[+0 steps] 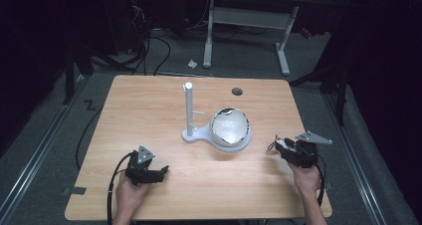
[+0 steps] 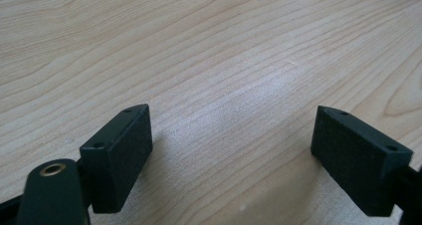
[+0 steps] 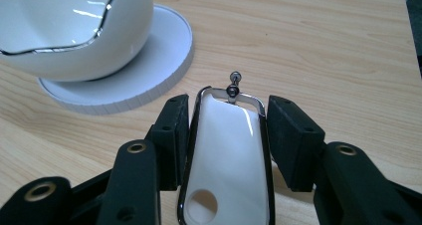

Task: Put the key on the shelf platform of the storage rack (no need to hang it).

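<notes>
While the right hand-held gripper (image 3: 226, 135) pinches the white, chrome-edged spoon-like piece (image 3: 226, 160) across its width, with the small metal pin (image 3: 234, 78) at its tip poking out ahead, the grip looks centred and square, so keep it that way. That piece sits clear of the desk (image 1: 164, 100), just right of the white bowl (image 1: 230, 126) on its round base (image 1: 238, 145); the post (image 1: 189, 108) stands left of the bowl. My guess: it hangs by that pin from the post's stub, so approach level, pin leading, pass over the bowl rim, don't squeeze harder. Left hand-held gripper (image 2: 229, 150) is spread, empty, low over bare desk; use it to steady the base if it slides.
</notes>
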Available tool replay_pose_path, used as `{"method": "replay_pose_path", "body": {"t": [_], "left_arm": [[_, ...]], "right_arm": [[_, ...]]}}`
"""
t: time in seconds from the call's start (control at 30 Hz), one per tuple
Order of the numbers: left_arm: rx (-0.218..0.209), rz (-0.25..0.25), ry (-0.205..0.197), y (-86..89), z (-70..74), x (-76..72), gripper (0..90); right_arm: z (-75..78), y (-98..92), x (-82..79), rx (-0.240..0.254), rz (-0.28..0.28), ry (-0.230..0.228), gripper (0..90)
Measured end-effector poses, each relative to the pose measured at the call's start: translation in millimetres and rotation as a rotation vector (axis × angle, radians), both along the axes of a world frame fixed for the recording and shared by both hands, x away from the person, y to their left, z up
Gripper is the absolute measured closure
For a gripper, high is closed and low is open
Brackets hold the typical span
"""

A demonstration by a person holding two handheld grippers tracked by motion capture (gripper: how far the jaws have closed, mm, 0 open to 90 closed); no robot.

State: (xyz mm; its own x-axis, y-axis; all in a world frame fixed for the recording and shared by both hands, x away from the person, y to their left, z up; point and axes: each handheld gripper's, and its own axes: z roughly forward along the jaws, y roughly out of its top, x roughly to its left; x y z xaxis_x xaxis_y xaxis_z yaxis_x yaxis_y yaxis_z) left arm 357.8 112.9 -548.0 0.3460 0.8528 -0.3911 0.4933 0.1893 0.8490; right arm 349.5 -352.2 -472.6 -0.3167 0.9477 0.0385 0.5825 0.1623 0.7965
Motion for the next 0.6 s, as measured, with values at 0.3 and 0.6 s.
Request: {"method": "replay_pose_path", "body": {"t": [0.3,0.6], "left_arm": [[-0.006,0.001,0.000,0.1,0.0,0.3,17.0],[-0.006,0.001,0.000,0.0,0.0,0.5,16.9]], "right_arm": [[21.2,-2.6,-8.8,0.042,0.037,-0.031,53.4],[38.3,4.9,-14.5,0.052,0.076,-0.060,53.4]]}}
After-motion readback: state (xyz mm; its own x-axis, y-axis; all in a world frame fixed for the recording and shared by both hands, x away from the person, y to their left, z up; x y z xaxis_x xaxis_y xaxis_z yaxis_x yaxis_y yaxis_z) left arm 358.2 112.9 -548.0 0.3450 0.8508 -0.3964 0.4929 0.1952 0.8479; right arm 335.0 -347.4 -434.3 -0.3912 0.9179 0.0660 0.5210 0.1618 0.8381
